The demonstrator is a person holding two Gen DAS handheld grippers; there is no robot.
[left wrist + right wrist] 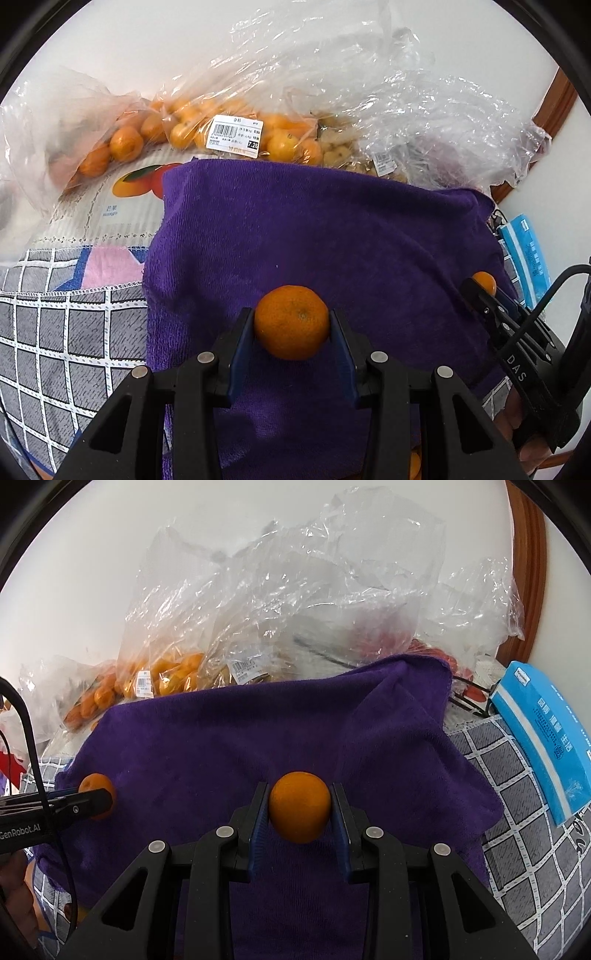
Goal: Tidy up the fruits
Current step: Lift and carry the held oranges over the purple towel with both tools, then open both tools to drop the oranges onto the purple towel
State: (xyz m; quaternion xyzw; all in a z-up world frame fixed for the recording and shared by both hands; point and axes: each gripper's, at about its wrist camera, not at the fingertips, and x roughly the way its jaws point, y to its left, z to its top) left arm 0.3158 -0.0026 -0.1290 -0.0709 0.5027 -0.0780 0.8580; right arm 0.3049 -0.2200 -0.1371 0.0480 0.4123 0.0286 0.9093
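In the left wrist view my left gripper (291, 314) is shut on a tangerine (291, 325), held just above a purple towel (314, 229). The right wrist view has my right gripper (299, 794) shut on a second tangerine (299, 808) over the same towel (221, 746). Each gripper also appears in the other's view: the right gripper (482, 291) with its fruit (485, 281) at the towel's right edge, the left gripper (101, 798) with its fruit (94, 783) at the left edge. Both fruits hang apart, side by side.
Clear plastic bags of tangerines (184, 129) and other fruit (388, 635) lie piled behind the towel against a white wall. A blue tissue pack (546, 731) lies at the right on a grey checked cloth (66, 332). Another orange fruit (414, 464) peeks out below the grippers.
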